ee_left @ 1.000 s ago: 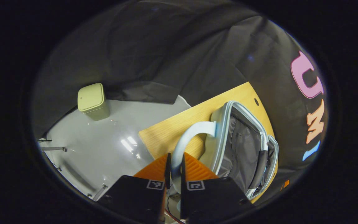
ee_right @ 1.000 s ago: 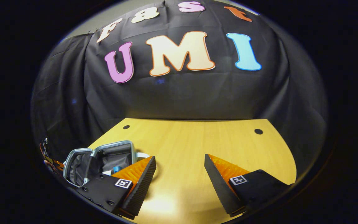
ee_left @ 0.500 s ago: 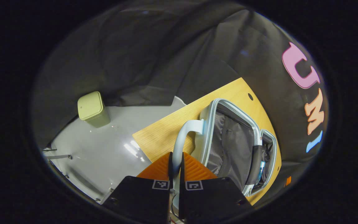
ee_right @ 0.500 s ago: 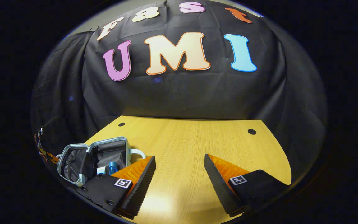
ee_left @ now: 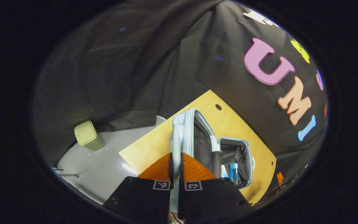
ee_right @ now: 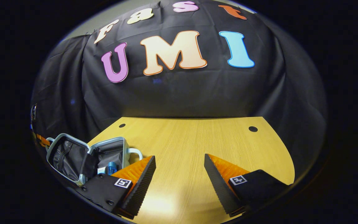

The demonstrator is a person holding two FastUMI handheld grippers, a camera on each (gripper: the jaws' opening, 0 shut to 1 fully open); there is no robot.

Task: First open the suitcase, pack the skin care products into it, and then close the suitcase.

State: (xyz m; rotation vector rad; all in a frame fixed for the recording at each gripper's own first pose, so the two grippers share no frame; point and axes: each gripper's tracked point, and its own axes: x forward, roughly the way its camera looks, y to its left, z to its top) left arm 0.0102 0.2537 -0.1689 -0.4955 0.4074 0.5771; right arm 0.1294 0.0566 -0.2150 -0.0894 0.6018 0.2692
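On the tabletop (ee_right: pixel 197 146), left tongs (ee_left: pixel 176 161) pinch the suitcase (ee_left: pixel 204 146) handle to swing it; right tongs (ee_right: pixel 179 168) wait, spread wide.

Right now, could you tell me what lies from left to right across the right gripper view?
Open suitcase → blue-capped bottle inside it → right tongs, open → bare wooden table.
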